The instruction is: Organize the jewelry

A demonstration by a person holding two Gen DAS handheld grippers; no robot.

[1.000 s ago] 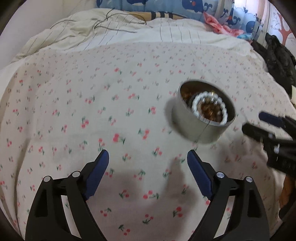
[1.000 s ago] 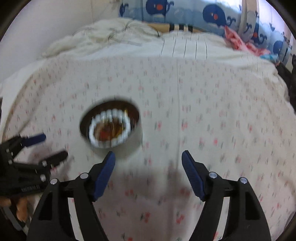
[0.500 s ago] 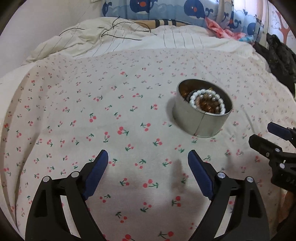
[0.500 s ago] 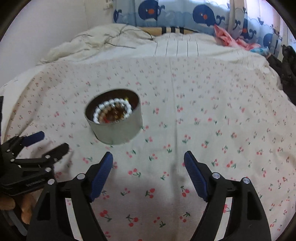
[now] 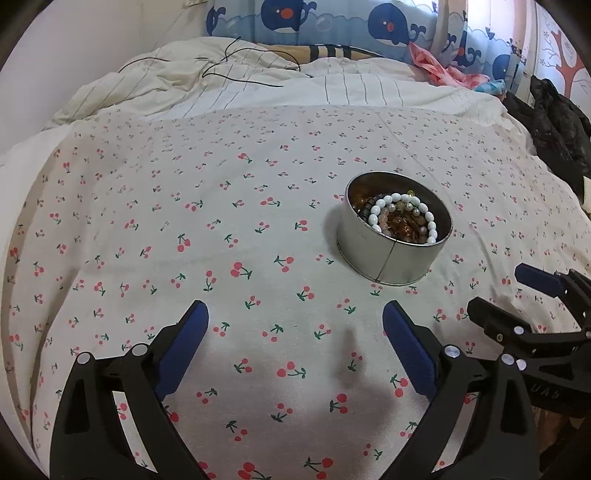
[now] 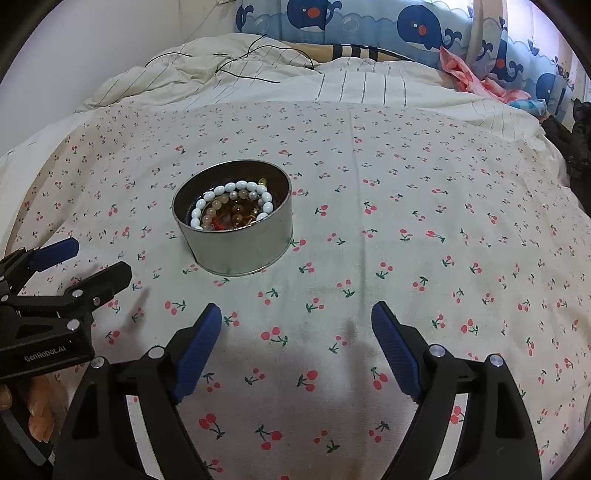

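A round metal tin (image 5: 391, 258) stands on the cherry-print bedsheet (image 5: 184, 229); it also shows in the right wrist view (image 6: 240, 243). Inside lie a white bead bracelet (image 5: 402, 218) and amber and pink bead bracelets (image 6: 229, 214). My left gripper (image 5: 295, 347) is open and empty, near and left of the tin. My right gripper (image 6: 295, 343) is open and empty, near and right of the tin. Each gripper shows in the other's view, the right gripper (image 5: 517, 295) and the left gripper (image 6: 88, 262).
A rumpled striped duvet (image 5: 258, 85) with a black cable (image 5: 236, 70) lies at the far end of the bed. Whale-print pillows (image 6: 369, 22) and pink cloth (image 5: 443, 70) sit behind it. Dark clothing (image 5: 557, 125) lies at the right edge.
Both grippers have drawn back and up from the tin, so it looks smaller and farther. The views have steadied. Both stay open and empty.
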